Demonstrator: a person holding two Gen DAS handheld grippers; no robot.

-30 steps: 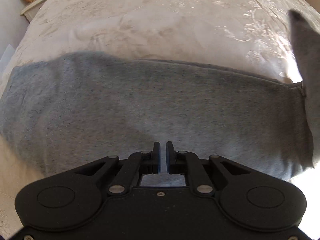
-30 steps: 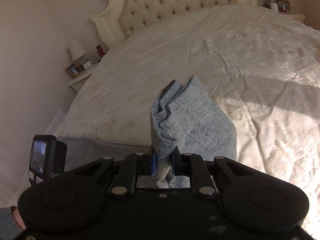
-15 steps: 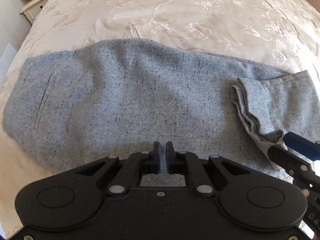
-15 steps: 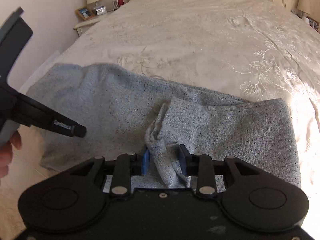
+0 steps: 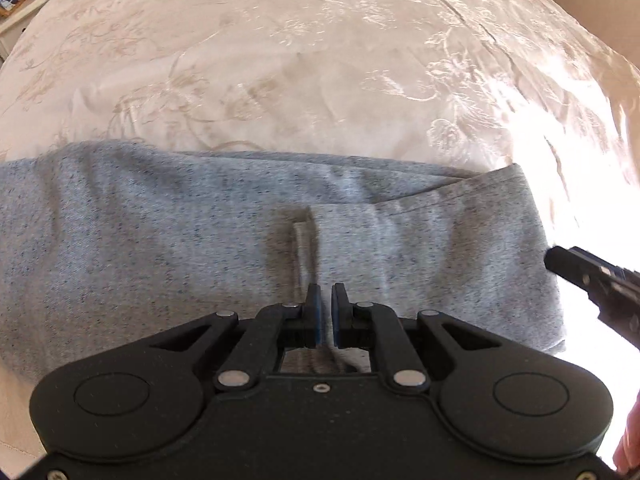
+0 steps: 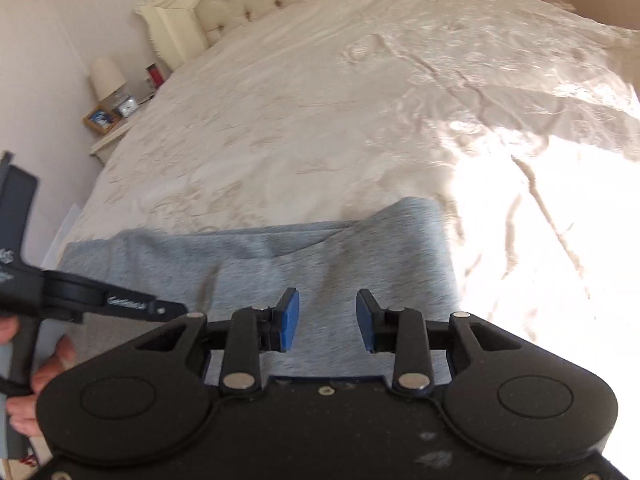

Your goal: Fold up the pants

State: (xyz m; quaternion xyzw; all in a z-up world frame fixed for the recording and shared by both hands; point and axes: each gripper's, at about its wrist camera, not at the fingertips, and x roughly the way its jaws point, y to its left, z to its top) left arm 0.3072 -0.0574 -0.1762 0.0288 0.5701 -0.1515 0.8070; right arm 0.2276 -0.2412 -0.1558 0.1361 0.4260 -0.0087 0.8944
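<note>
The bed [image 6: 320, 120] is covered by a pale embroidered spread, and the pants [image 5: 200, 248] are laid across its near edge as a grey band. One end has been folded over onto the rest, so that its hem [image 5: 304, 248] lies near the middle of the band, as seen in the left wrist view. The right gripper [image 6: 328, 320] is held just above the folded end, its jaws having just been opening; its blue pads are spread wide and nothing is between them. The left gripper [image 5: 326, 308] is poised over the hem with its jaws nearly shut and nothing gripped.

The fold appears laid but not yet tidied. For a neat result, the upper layer should be smoothed flat and its edges squared with those below before another fold is begun. The far edge, where a slanted crease shows, would be best pulled straight first.
</note>
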